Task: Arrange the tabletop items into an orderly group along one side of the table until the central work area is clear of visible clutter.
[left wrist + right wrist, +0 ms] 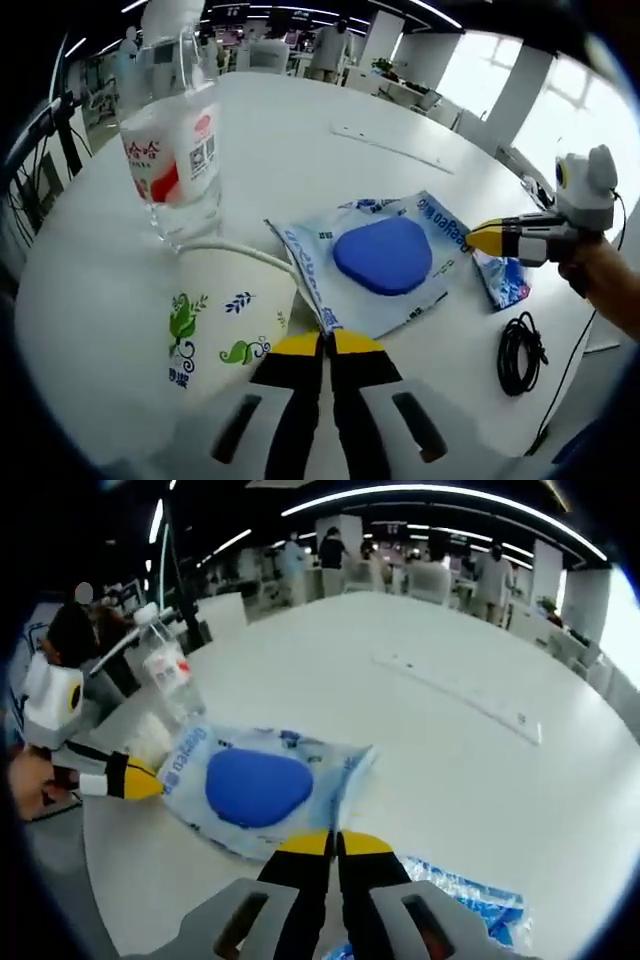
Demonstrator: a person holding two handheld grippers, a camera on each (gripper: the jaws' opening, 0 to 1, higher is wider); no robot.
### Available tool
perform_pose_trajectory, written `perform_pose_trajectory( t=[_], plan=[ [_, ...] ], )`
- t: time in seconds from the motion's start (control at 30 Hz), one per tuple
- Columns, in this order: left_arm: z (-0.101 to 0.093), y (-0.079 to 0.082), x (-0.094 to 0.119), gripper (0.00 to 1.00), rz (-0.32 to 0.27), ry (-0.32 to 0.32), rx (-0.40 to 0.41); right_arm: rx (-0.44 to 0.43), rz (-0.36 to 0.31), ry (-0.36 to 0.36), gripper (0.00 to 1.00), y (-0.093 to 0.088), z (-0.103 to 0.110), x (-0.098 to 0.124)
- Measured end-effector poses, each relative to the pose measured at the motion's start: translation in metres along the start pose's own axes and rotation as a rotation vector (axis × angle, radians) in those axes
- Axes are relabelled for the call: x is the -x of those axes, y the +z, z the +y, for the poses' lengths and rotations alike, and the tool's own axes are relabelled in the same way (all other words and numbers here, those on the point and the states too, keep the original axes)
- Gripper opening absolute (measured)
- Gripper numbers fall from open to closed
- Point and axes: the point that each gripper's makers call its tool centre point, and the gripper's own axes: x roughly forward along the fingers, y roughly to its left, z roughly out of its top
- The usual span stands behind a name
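Left gripper view, L to R: clear plastic water bottle w/ red-and-white label (170, 150) stands upright at the far left of the white round table (300, 130). Just beside its base, nearer the camera, a white paper bag w/ green leaf print (225, 320), a white cord handle arcing over it. Next, centre: the pale blue printed plastic packet w/ a dark blue rounded pad inside (385, 262), lying flat. The left gripper (323, 345) has its yellow tips pressed together on the packet's near corner, so it looks clamped on that edge. Right of that, the right gripper (480, 240) comes in from the side, its yellow tip at the packet's far edge. Under it, a small crumpled blue-and-white wrapper (500, 280); further right, near the table edge, a coiled black cable (520, 352).

Right gripper view: left gripper (145, 778) at the packet (255, 785) edge on the left, bottle (170, 675) behind. Right gripper (335, 842) tips closed tight at the packet's near side; whether film is actually caught between them, can't tell. Crumpled wrapper (470, 895) lies bottom right. A long thin strip (460, 695) lies across the table farther back.

Handling, my guess: packet is light, floppy, slick film; the pad gives a bit of weight mid-way, so it'll sag if lifted by one corner. Best to pinch the flat sealed border, not the bulge, and slide or lift w/ both ends supported. Bottle is the tippy one; keep the packet off it.
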Motion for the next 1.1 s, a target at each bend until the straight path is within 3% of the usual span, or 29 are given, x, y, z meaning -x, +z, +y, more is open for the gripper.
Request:
perform_pose_trajectory(
  t=[0.13, 0.43, 0.57, 0.7, 1.1],
  plan=[
    [0.005, 0.007, 0.008, 0.00, -0.028, 0.001, -0.059, -0.068, -0.033, -0.007, 0.00, 0.000, 0.005, 0.011],
    [0.010, 0.018, 0.016, 0.00, -0.045, -0.005, -0.122, -0.087, -0.075, -0.044, 0.00, -0.014, 0.028, 0.032],
    [0.003, 0.032, 0.019, 0.00, -0.079, -0.019, -0.190, -0.111, -0.130, -0.089, 0.00, -0.012, 0.029, 0.045],
    [-0.008, 0.043, 0.021, 0.00, -0.124, -0.048, -0.246, -0.125, -0.141, -0.127, 0.00, -0.017, 0.022, 0.051],
    [-0.018, 0.035, 0.009, 0.00, -0.091, -0.086, -0.338, -0.176, -0.102, -0.166, 0.00, -0.038, 0.007, 0.047]
  ],
)
